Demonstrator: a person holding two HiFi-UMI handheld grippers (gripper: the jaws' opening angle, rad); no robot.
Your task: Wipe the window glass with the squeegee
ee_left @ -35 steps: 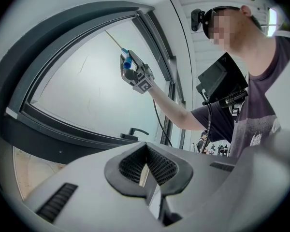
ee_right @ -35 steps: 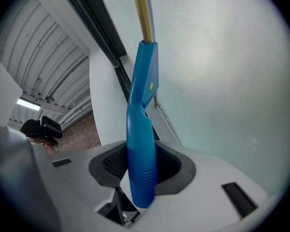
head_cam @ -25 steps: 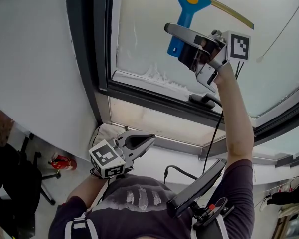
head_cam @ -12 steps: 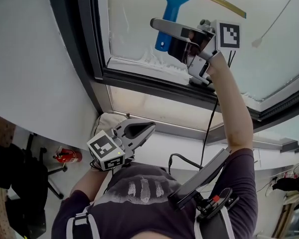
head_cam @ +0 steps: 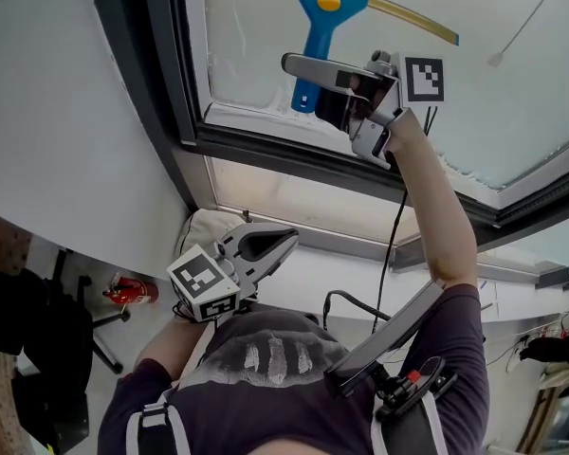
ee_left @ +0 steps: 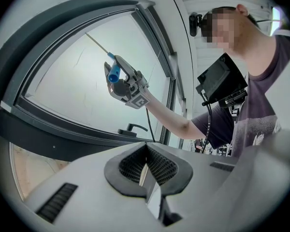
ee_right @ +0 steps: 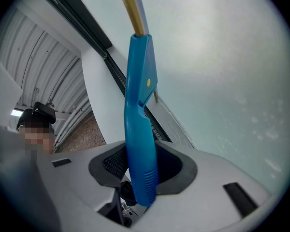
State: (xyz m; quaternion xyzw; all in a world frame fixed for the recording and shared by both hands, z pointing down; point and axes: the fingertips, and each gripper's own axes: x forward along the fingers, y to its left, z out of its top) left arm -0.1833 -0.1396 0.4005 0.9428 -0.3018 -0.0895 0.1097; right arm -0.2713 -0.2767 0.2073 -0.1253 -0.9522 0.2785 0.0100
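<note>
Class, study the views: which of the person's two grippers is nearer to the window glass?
Right. The right gripper is up in front of the window glass, gripping the squeegee by its handle. The left gripper sits shut near the person's chest, below the frame.

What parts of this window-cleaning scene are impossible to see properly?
- Right gripper view: the blade of the squeegee runs off the top edge, so its contact with the window glass is unseen there.
- Head view: the right gripper covers part of the squeegee's handle.
- Left gripper view: the squeegee is too small to show its blade edge.
- Head view: the red object at lower left is too small to identify.
</note>
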